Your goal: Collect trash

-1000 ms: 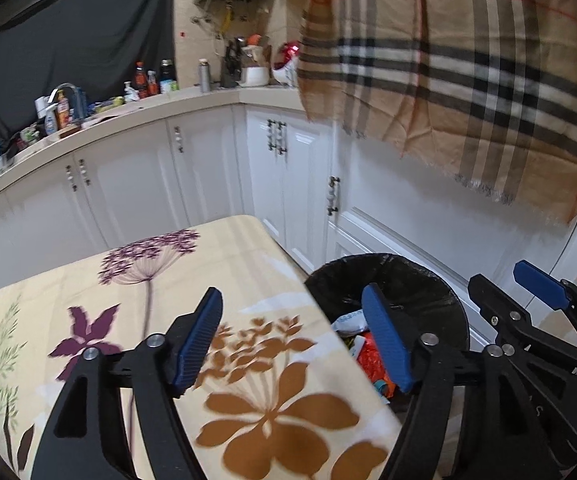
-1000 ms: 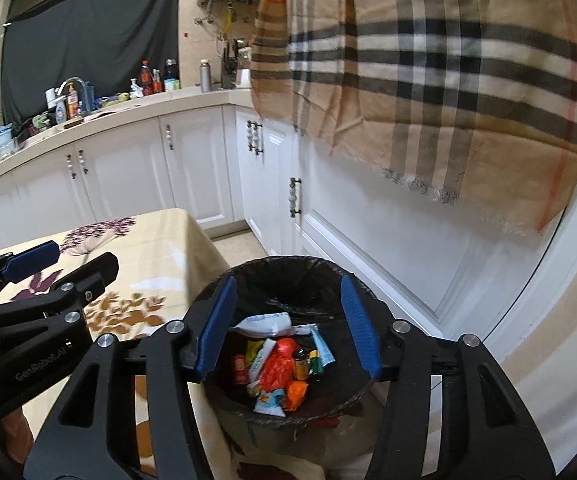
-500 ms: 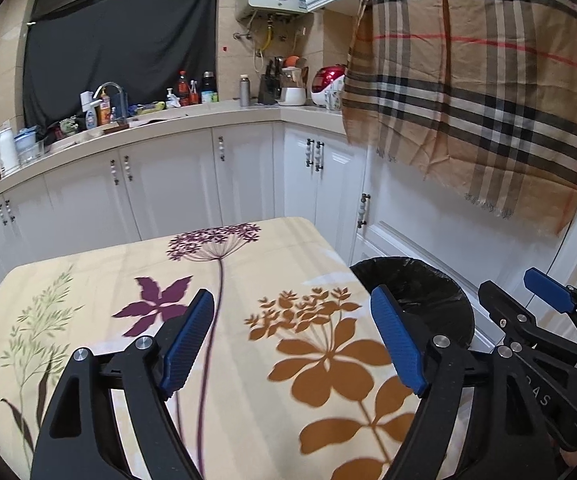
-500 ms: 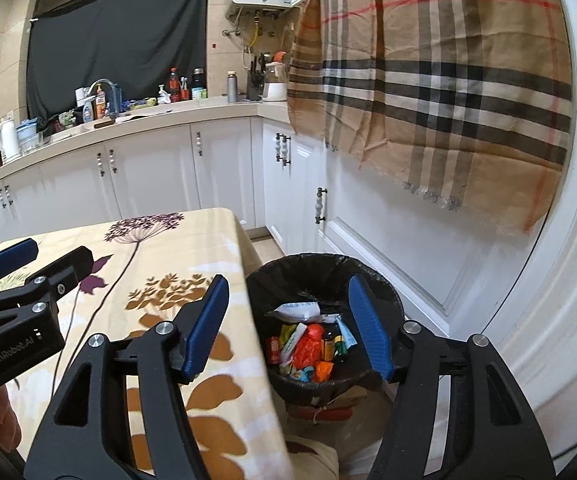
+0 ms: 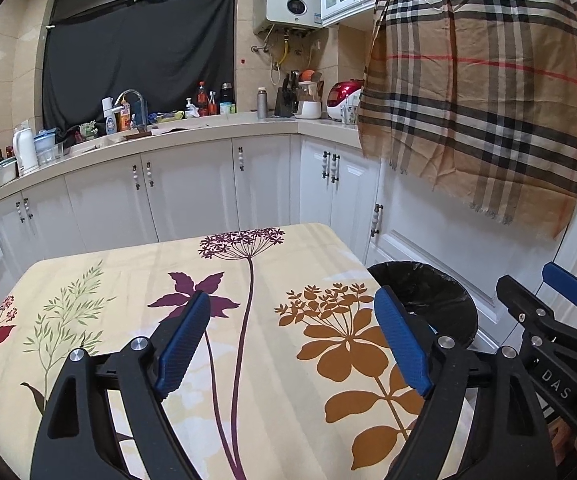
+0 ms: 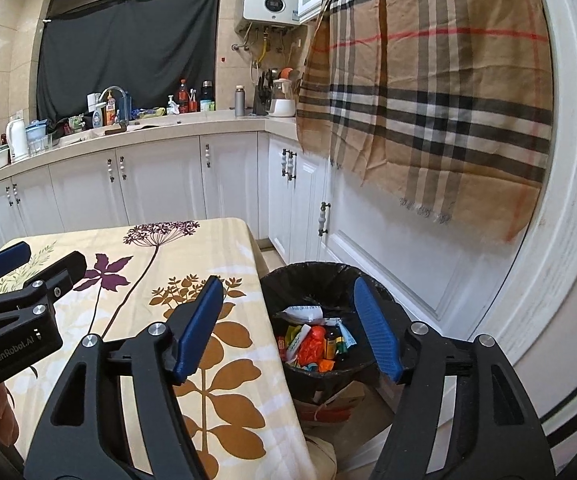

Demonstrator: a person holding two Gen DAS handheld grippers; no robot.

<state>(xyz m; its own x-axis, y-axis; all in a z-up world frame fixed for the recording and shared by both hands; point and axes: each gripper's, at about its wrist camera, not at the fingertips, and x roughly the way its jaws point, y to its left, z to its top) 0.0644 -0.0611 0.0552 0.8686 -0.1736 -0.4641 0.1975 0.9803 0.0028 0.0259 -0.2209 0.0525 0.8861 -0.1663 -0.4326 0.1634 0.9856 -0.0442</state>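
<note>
1. Left wrist view: your left gripper point(image 5: 294, 340) hangs above the desk point(image 5: 128, 280) with its two ribbed blue pads spread wide and nothing between them. The desk wears a smooth cream cloth printed with purple, green and tan flowers, and no litter shows on the part in view. Just beside the desk's right edge stands the round trash bin point(image 5: 440, 300), lined with a crinkled, glossy black bag; from here its contents are hidden. Your right gripper point(image 5: 560, 312) shows at the far right.

2. Right wrist view: your right gripper point(image 6: 288, 324) hovers near the bin, pads spread apart, holding nothing. Inside the trash bin point(image 6: 308, 276) lies the trash point(image 6: 316, 340): a heap of crumpled wrappers, orange, green and white, with what looks like a small bottle among them. A soft tan plaid cloth point(image 6: 428, 100) with a fringed hem hangs over the white cabinet doors behind.

3. Judgement: collection looks finished or nearly so, since the trash sits in the bin and the visible desk holds none. Hidden desk areas remain unchecked.
</note>
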